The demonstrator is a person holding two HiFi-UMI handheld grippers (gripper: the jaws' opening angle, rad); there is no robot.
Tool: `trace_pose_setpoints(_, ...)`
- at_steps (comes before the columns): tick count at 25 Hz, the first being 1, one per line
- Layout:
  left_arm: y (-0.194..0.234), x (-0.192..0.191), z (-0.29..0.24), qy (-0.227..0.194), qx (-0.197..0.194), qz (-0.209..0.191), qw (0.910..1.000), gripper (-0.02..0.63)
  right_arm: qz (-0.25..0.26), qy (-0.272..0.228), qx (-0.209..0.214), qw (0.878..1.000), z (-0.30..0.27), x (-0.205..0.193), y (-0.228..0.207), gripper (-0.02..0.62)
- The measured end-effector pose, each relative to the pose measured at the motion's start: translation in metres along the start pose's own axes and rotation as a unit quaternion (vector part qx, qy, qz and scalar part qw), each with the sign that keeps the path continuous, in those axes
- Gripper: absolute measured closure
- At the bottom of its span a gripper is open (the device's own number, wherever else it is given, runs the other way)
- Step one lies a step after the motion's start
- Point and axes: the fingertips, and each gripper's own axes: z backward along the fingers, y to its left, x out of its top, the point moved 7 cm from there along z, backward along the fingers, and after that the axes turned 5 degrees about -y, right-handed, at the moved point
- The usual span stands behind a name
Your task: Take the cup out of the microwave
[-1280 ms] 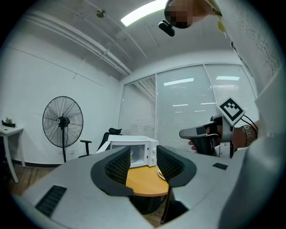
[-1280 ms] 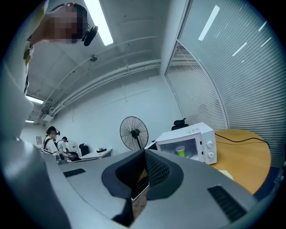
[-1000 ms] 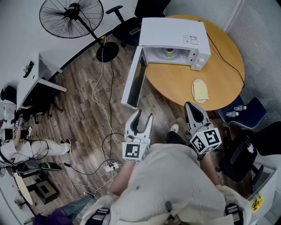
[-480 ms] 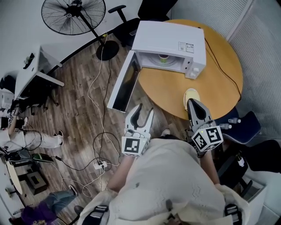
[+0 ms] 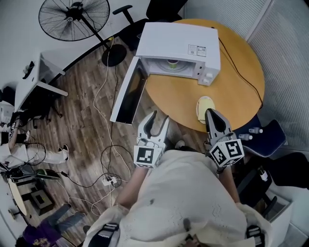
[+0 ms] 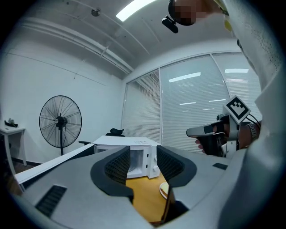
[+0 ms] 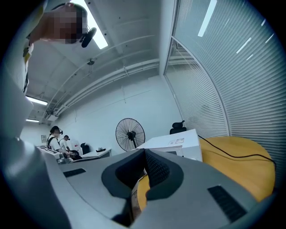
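Note:
A white microwave (image 5: 176,46) stands on the round wooden table (image 5: 241,91), and its door (image 5: 126,94) hangs wide open to the left. Inside, on the turntable, a greenish cup (image 5: 172,62) shows only in part under the microwave's top. My left gripper (image 5: 155,123) is open and empty, over the floor just short of the table edge and below the door. In the left gripper view the left gripper (image 6: 143,154) frames the microwave (image 6: 127,142). My right gripper (image 5: 213,115) is shut on nothing, its tip at the table's near edge. The right gripper (image 7: 144,154) points toward the microwave (image 7: 178,143).
A round yellow pad (image 5: 204,104) lies on the table beside the right gripper's tip. A black cable (image 5: 236,62) runs across the table. A standing fan (image 5: 72,19), an office chair (image 5: 145,14) and floor cables (image 5: 108,144) are to the left. A dark chair (image 5: 263,135) is at the right.
Both grippers have come closer to the table and the microwave. The right gripper's tip now reaches the table edge by the yellow pad. Jaws look unchanged.

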Motion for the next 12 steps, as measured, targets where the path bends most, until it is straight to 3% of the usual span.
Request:
trace_pose_setpoints(6, 0.001, -0.021, -0.021, 0.035, -0.011, 0.000, 0.9993, 0.408, 0.007, 0.013, -0.015, 1.000, 0.004, -0.005, -0.011, 0.586)
trace_pose_setpoints(12, 0.011, -0.034, -0.051, 0.027, -0.031, -0.005, 0.9992, 0.407, 0.007, 0.019, -0.041, 0.999, 0.005, -0.010, -0.020, 0.587)
